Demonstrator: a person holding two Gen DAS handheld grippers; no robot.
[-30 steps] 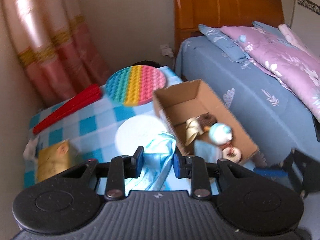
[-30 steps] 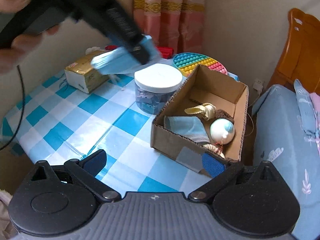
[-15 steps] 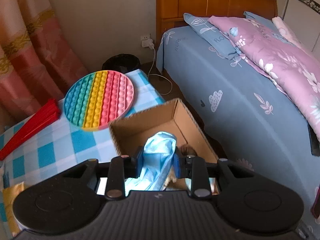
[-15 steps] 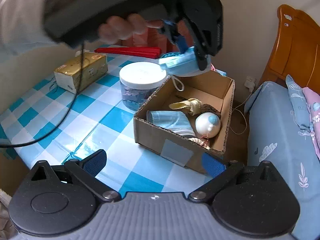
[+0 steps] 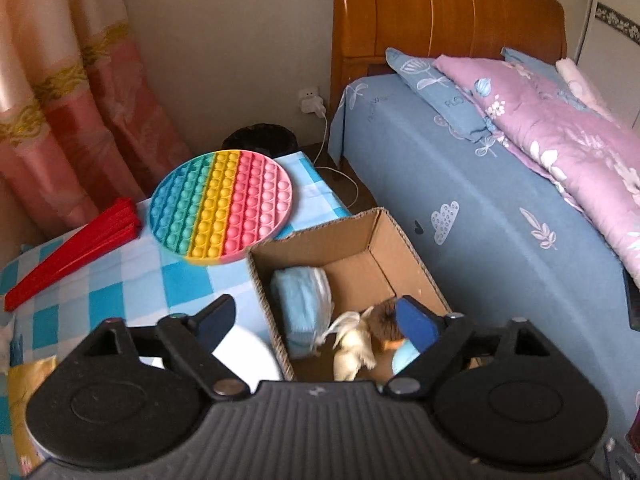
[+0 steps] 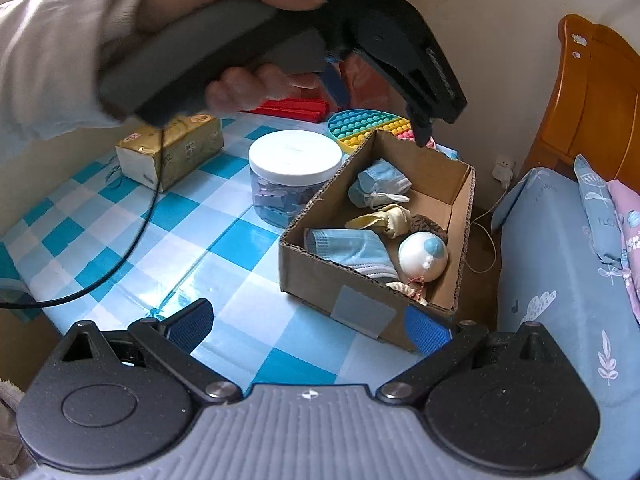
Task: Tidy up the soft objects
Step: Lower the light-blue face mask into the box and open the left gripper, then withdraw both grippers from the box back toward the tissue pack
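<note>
Both grippers: black plastic w/ ribbed grey housing, round black discs each side, silver pivot screws, blue textured pads. Left gripper (image 6: 380, 108), seen upper centre of right wrist view, had grey handle w/ thin black cable (image 6: 132, 248) trailing lower left. Person wore pale cream sleeve (image 6: 52, 56), upper left.

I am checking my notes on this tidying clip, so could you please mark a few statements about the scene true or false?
1. The left hand-held gripper grips a blue face mask. False: its jaws have just been opening and stand wide apart with nothing between them; the folded mask lies in the cardboard box.
2. The box holds two blue masks. True: a second mask lies at the box's near end.
3. The white-lidded jar stands inside the box. False: it stands on the checked tablecloth beside the box.
4. The right hand-held gripper is open and empty. True.
5. The rainbow pop-it disc lies on the table beyond the box. True.
</note>
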